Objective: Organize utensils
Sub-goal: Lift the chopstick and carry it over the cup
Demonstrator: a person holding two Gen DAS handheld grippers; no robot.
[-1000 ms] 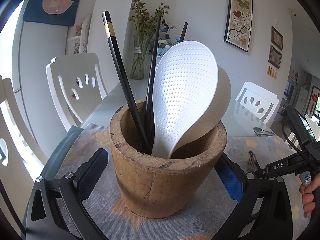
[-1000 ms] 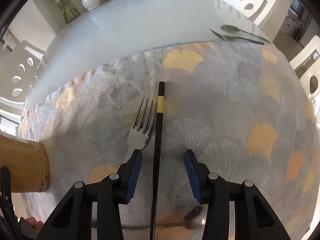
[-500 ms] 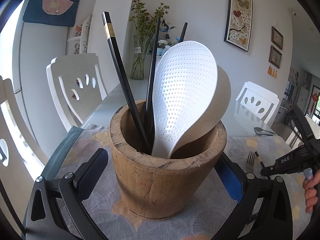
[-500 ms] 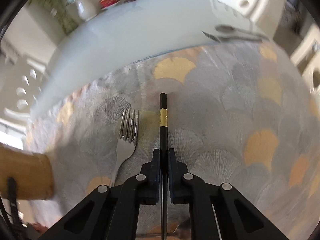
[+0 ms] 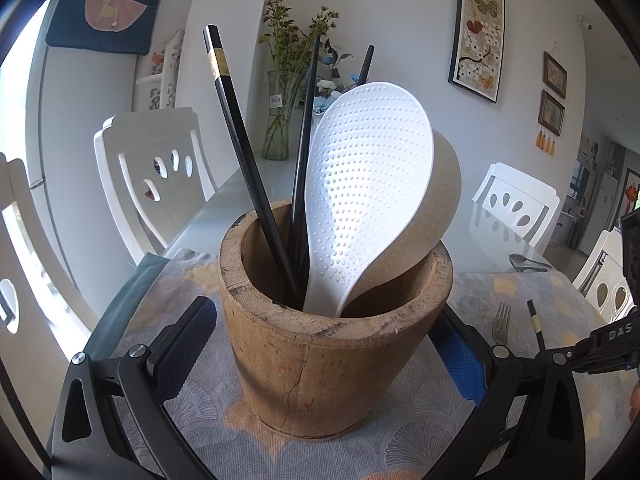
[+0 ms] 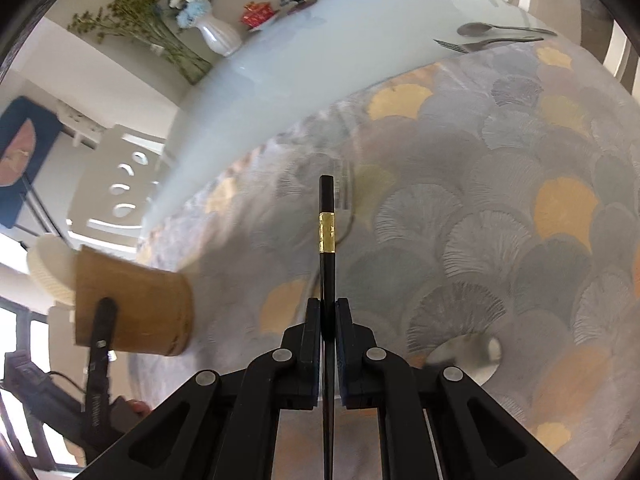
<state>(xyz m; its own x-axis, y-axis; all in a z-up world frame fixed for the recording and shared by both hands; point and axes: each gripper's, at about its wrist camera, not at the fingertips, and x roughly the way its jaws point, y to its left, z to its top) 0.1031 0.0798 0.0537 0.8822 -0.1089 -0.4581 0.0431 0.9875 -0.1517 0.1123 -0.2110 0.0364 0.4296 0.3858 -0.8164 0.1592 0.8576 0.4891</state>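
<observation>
A wooden pot [image 5: 332, 344] stands on the patterned cloth [image 5: 472, 304] with a white rice paddle [image 5: 368, 184] and black chopsticks [image 5: 244, 160] upright in it. My left gripper [image 5: 320, 344] straddles the pot, its blue pads [image 5: 184, 348] against the sides. My right gripper [image 6: 327, 308] is shut on a black chopstick [image 6: 326, 200] with a gold band, held off the cloth and pointing away from me. A fork [image 6: 348, 200] lies blurred under its tip. The pot [image 6: 132, 304] sits at the left, and the right gripper's frame [image 5: 608, 340] shows beside the fork [image 5: 500, 322].
A spoon [image 6: 468, 354] lies on the cloth near my right gripper. Another spoon [image 6: 480, 29] and fork [image 6: 484, 44] rest on the bare table beyond the cloth. A white vase [image 6: 218, 36] and a glass vase [image 5: 278, 120] stand at the far end; white chairs [image 5: 156, 160] surround the table.
The right gripper's jaws shut on the chopstick, then raised it off the cloth and tilted up, so the pot comes further into its view. The left gripper and pot have not moved.
</observation>
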